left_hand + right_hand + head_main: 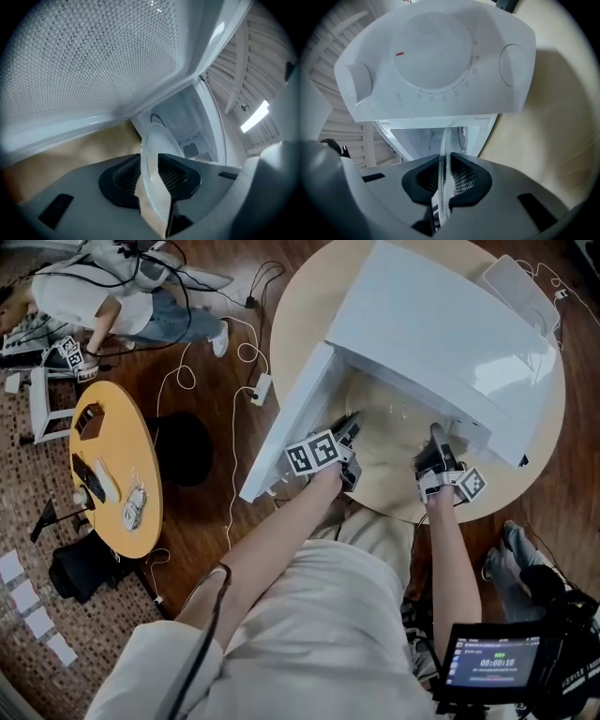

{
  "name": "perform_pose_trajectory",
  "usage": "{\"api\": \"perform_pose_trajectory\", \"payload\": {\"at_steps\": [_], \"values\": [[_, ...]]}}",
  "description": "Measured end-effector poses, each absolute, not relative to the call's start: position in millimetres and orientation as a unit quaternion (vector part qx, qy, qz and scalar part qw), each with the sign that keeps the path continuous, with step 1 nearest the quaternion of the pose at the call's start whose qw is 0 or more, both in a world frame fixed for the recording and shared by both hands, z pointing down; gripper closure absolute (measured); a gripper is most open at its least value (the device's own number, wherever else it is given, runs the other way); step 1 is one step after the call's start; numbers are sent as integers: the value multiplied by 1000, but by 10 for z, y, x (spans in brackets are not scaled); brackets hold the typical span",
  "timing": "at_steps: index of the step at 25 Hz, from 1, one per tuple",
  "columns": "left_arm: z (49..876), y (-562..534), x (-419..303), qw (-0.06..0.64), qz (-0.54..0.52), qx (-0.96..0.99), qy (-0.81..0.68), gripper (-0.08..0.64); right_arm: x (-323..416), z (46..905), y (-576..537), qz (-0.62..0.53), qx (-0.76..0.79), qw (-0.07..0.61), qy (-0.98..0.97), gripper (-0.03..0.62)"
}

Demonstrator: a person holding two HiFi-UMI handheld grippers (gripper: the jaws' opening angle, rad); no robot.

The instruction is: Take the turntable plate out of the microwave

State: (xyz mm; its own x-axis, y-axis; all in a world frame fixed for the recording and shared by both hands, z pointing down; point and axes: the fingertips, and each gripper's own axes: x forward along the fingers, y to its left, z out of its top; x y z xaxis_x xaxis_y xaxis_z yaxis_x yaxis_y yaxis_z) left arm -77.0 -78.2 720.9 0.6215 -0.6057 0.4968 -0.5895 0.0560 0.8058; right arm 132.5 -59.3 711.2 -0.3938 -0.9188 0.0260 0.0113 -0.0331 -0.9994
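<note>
**One glass plate, two grippers, at the mouth of the open microwave**

One microwave (441, 324) is counted, standing on a round beige table (300, 306) with its door (291, 427) swung open. One turntable plate (445, 154) and two grippers are seen.

The plate is held level at the mouth of the oven, partly drawn out over the table. The right gripper (446, 180) is closed tightly on the plate's rim, with the glass edge pinched between its dark pads. The left gripper (150, 176) is about half open. The rim passes between its jaws close against the left pad, and a gap is left toward the other pad, so no pressing grip is shown there.

From the head view, both grippers are placed at the two sides of the opening, but the clear plate is barely made out against the pale table (only a faint glint is given).

The perforated inner face of the door and the white cavity (183, 122) behind the plate are supplied by the left gripper view alone. The control panel (436, 61) appears only in the right gripper view, with one large dial flanked by two smaller round controls. Its scale marks are too blurred to be read.

A second, smaller round table (117, 465) carrying a few small items is seen apart on the floor. The items are too small to be identified.
</note>
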Motion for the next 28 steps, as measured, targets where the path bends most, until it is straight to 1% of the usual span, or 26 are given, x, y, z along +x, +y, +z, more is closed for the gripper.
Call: {"api": "perform_pose_trajectory", "payload": {"at_steps": [17,28], "values": [[7147,-746,-629,612,-35,693,-379,460,1339,7011,-208,-602,-367,382,597,560],[6975,-383,-417,638,-16,727,-254,462,1429,6772,162,-596,-340,359,633,560]]}}
